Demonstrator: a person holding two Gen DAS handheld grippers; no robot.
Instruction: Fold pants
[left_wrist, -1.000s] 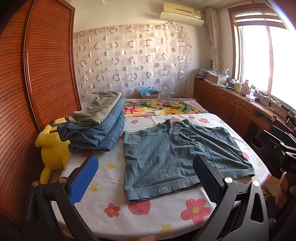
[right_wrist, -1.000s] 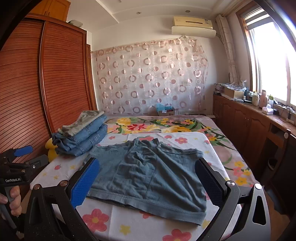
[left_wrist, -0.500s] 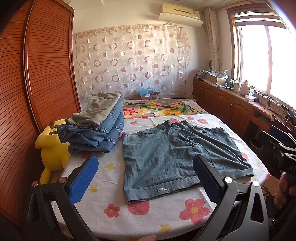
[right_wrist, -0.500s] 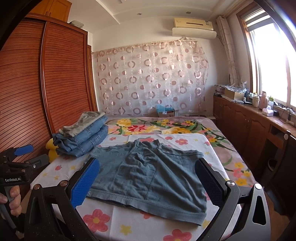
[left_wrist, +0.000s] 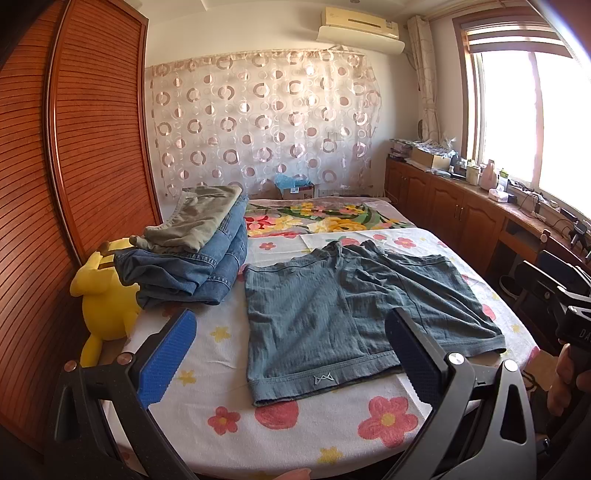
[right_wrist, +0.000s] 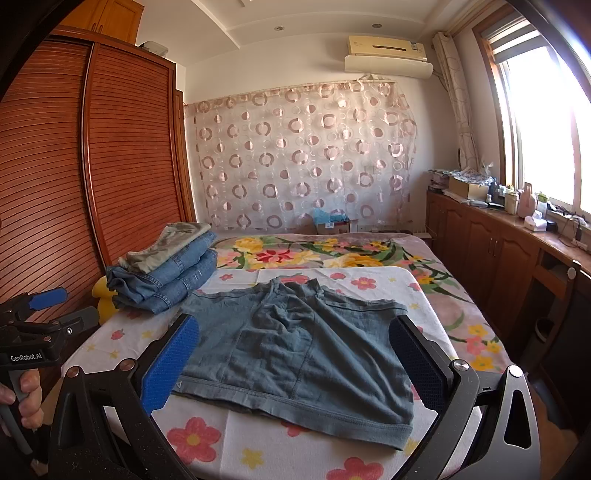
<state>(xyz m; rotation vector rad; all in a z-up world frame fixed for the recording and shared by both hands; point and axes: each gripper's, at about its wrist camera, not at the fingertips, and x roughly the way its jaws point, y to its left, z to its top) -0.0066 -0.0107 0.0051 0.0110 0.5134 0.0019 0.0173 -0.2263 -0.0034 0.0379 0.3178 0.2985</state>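
One pair of blue-grey pants (left_wrist: 347, 317), short-legged, lies spread flat on the bed (left_wrist: 280, 432), on a white cover printed with flowers, its waistband toward the near edge and its two legs pointing toward the far wall. The left hand-held gripper (left_wrist: 291, 363) hangs above the near edge of the bed with its two fingers wide apart and nothing between them; the pants' left half shows in the gap. The right hand-held gripper (right_wrist: 295, 363) is likewise spread wide and empty, hovering over the near hem of the pants without touching the cloth. Each camera catches the other tool at its margin, with a hand around the grip. Beside the pants, toward the wardrobe (right_wrist: 122, 147), sits one stack of folded clothes (left_wrist: 188, 254): three pieces can be counted, one olive on top of two denim, apart from the pants. One yellow plush toy (left_wrist: 103, 299) is wedged between the bed and the wardrobe, just beside the stack. One air conditioner (right_wrist: 388, 55) hangs above the single circle-patterned curtain (right_wrist: 303, 158).
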